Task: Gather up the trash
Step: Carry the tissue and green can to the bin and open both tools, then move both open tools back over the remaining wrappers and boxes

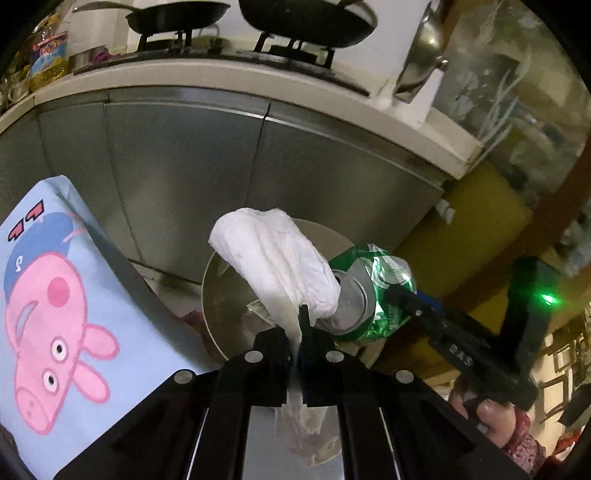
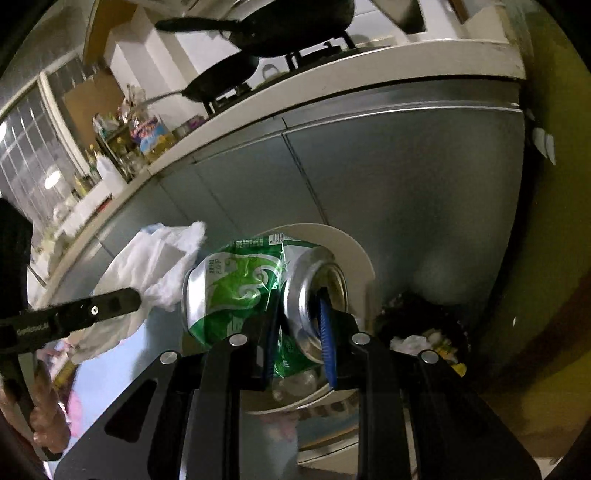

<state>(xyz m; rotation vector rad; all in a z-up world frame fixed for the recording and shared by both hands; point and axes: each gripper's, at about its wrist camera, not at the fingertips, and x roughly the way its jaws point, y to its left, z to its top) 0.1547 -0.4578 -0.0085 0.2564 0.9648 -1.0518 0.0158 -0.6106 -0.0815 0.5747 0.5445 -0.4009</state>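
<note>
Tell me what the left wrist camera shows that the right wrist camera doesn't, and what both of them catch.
Left wrist only: a blue cloth with a pink cartoon pig, and a steel pot lid leaning at the counter's end.

Right wrist only: a dark heap of rubbish on the floor beside the bin, and a window far left.

Both: the white tissue pinched in the left hand-held gripper, the crushed green can clamped in the right hand-held gripper, the round bin below them, and two black pans on the stove.

White letters "DAS" on the right hand-held gripper (image 1: pixel 397 295); can (image 2: pixel 236 291) print too small.
</note>
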